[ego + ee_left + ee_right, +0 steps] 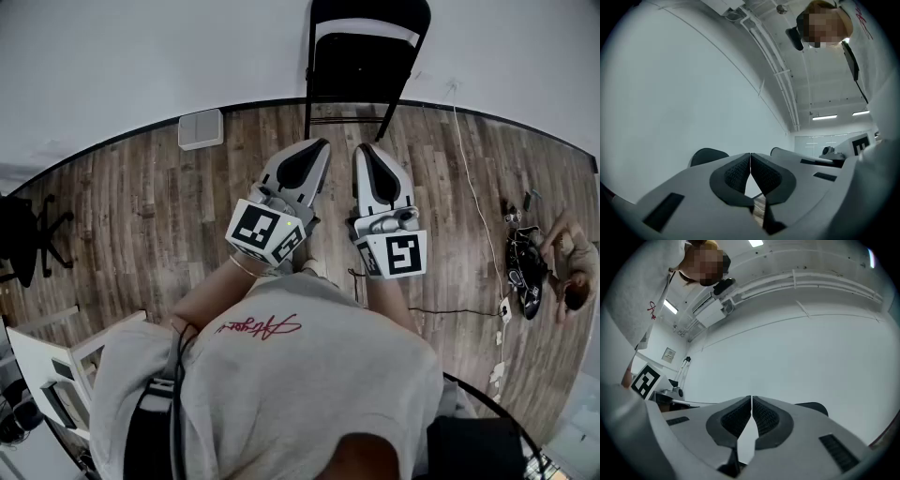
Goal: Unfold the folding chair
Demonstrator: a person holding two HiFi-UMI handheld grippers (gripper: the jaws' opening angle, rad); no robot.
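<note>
A black folding chair (pixel 366 56) stands folded flat against the white wall, straight ahead of me. My left gripper (pixel 317 146) and right gripper (pixel 368 150) are held side by side above the wood floor, both pointing at the chair and short of it. In the left gripper view the left gripper (pixel 750 157) has its pads pressed together with nothing between them, and the chair's rounded top (pixel 708 155) peeks over one jaw. The right gripper (pixel 751 400) is likewise shut and empty, with the chair's top (pixel 813 407) behind it.
A white box (pixel 201 128) sits at the wall's foot on the left. A black office chair (pixel 23 239) stands at the far left, white furniture (pixel 47 356) nearer. At the right a cable (pixel 473 206) runs over the floor past gear (pixel 525 272) and a crouching person (pixel 574 258).
</note>
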